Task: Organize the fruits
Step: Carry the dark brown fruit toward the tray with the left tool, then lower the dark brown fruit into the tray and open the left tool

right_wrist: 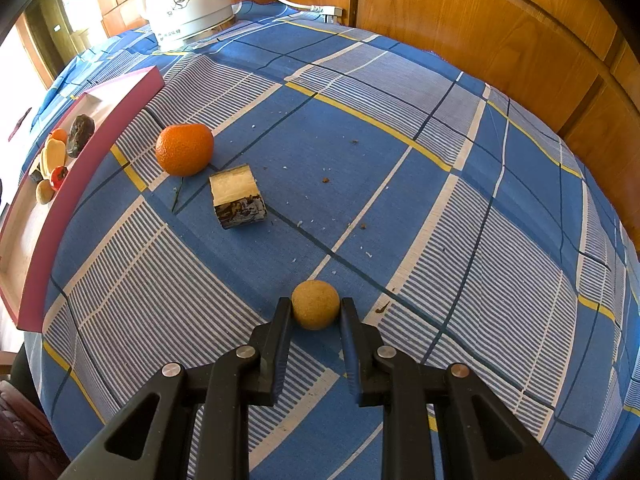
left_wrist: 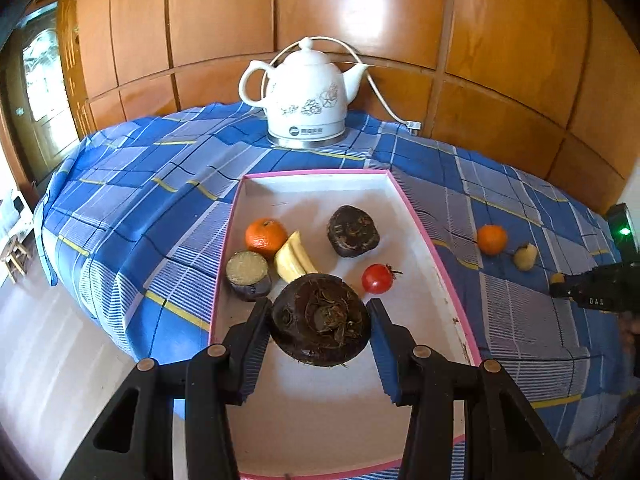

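Left gripper (left_wrist: 320,320), lower centre, jaws clenched on a dark root (left_wrist: 320,318) above the pink-rimmed tray (left_wrist: 420,216). Right gripper (right_wrist: 315,306), jaws clamped on a small tan ball fruit (right_wrist: 315,304) on the tabletop (right_wrist: 400,160).

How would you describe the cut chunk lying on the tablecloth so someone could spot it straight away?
Start at the pink-edged tray on the blue checked tablecloth. Outside it lies a loose orange, and right beside that sits the cut chunk. Unlike the round orange and the small tan ball in the right gripper, it is blocky, with pale flat cut faces and dark rough skin.
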